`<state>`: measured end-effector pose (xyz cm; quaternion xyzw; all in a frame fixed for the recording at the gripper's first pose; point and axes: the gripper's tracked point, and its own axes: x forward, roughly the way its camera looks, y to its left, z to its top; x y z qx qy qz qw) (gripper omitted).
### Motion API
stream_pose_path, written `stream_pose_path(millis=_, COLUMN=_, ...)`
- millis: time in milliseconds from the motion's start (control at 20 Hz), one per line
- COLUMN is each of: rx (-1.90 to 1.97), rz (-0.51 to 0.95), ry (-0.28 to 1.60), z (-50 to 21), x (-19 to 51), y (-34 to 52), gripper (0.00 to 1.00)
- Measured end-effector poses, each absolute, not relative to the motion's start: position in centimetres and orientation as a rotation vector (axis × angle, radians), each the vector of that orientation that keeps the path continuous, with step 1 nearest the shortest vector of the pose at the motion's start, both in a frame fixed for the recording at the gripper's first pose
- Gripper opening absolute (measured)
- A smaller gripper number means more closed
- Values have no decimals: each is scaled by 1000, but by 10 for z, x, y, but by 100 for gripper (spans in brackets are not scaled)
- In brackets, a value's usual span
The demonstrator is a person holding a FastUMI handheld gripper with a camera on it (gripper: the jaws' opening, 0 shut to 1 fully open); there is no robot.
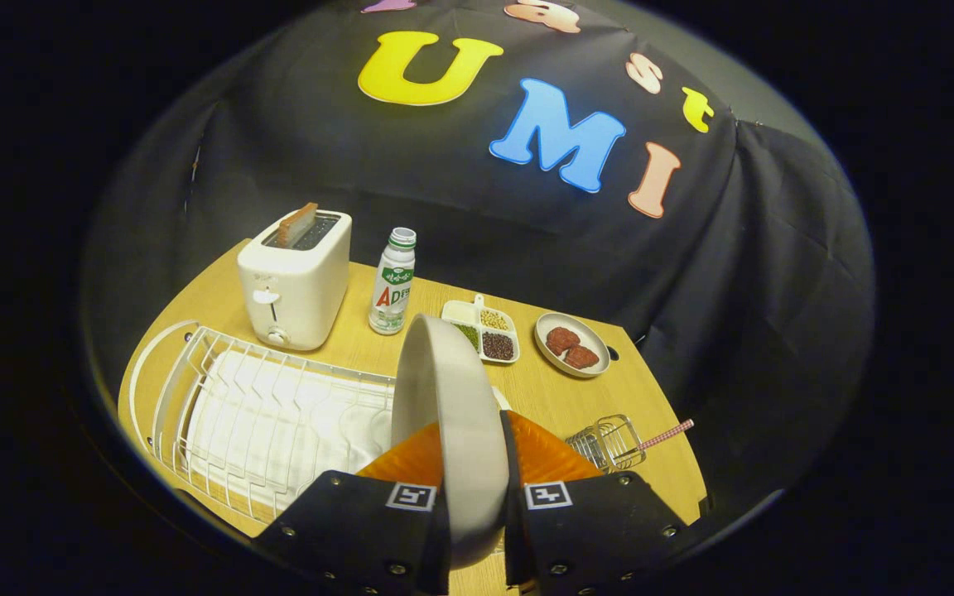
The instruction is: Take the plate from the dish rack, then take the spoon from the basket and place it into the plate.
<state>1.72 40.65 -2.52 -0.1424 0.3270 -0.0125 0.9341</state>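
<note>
On the far left of the wooden table [543,389] sits the white wire dish rack [270,414], its slots bare, with a white toaster [295,281] holding a slice of toast just behind it and a small drink bottle [392,283] beside that. In the middle, the gripper [477,497] has its two fingers closed tight on the plate [452,414], one on each face, so the pale plate stands on edge between them, lifted above the rack's right end. It looks like glazed ceramic: stiff, fairly heavy for a pinch at the rim, slick, and apt to chip or break if it slips, so a deep, firm bite over the rim seems wise, and it should be laid down gently. Beyond the plate are a divided tray of beans [485,329] and an oval dish [572,343] with two reddish pieces. To the right, near the fingers, lies the small wire basket [607,443] with the spoon [666,433] poking out by its thin handle, which looks light and easy to take by the free end.
</note>
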Motion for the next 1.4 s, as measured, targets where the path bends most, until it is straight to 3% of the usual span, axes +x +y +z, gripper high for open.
stream_pose_path(millis=700, rx=-210, rz=-89, ry=582, z=34, x=-86, y=338, gripper=25)
stream_pose_path(millis=1400, rx=-17, rz=31, ry=706, z=-58, x=-189, y=310, gripper=25)
